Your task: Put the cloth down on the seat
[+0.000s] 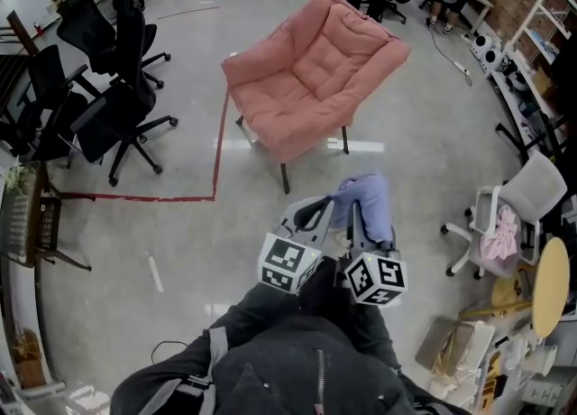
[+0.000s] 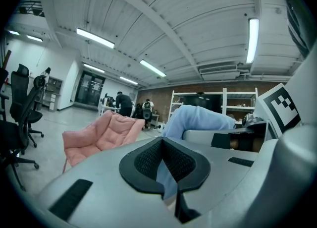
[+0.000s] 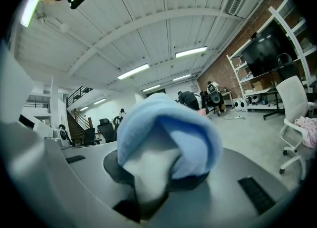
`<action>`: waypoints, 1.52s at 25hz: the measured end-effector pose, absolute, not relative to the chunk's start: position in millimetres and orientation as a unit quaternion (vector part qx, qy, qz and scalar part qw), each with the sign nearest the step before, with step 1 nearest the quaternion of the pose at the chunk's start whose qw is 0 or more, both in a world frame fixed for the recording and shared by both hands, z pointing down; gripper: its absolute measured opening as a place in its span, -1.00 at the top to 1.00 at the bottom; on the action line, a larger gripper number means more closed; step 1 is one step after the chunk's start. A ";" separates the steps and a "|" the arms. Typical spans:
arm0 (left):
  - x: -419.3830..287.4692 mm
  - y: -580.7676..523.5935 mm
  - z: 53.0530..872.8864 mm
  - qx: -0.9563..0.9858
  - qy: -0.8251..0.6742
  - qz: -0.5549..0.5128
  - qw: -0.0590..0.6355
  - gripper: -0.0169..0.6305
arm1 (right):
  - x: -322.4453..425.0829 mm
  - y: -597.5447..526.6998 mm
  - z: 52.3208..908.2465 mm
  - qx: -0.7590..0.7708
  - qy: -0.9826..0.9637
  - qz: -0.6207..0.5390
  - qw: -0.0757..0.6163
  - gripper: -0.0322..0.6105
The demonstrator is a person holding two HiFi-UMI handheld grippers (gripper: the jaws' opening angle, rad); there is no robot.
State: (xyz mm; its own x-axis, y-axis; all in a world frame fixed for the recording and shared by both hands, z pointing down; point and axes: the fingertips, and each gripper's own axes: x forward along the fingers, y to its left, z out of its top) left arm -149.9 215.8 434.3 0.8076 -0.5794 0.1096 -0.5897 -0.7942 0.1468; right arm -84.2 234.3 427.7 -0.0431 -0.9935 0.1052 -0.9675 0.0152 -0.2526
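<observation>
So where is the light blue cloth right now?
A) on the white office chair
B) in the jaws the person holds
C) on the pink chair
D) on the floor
B: the cloth bunches in the right gripper, short of the pink chair.

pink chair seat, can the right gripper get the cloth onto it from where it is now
Probably not from here: the right gripper, shut on the blue cloth, hangs short of the pink chair. Only bare floor lies between them and the chair's seat is empty, so the way forward looks free.
</observation>
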 end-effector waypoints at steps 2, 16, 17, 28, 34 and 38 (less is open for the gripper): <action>-146.3 213.9 435.2 0.946 -0.310 0.032 0.088 0.93 | -82.5 233.2 427.5 -0.688 0.712 -0.129 0.050 0.55; -94.8 148.2 436.6 0.945 -0.317 0.049 0.060 0.93 | -31.4 165.7 430.9 -0.687 0.714 -0.121 0.057 0.55; -89.6 139.8 435.8 0.945 -0.318 0.049 0.060 0.93 | -27.0 156.2 431.4 -0.685 0.716 -0.121 0.056 0.55; -32.8 39.4 437.1 0.934 -0.342 0.055 0.081 0.93 | 22.1 50.8 430.7 -0.662 0.738 -0.127 0.035 0.55; 5.6 -15.2 438.6 0.928 -0.360 0.049 0.084 0.93 | 62.9 -3.7 429.8 -0.651 0.749 -0.119 0.027 0.55; 29.8 -45.1 440.8 0.925 -0.369 0.043 0.080 0.92 | 86.8 -36.8 432.5 -0.642 0.758 -0.117 0.027 0.55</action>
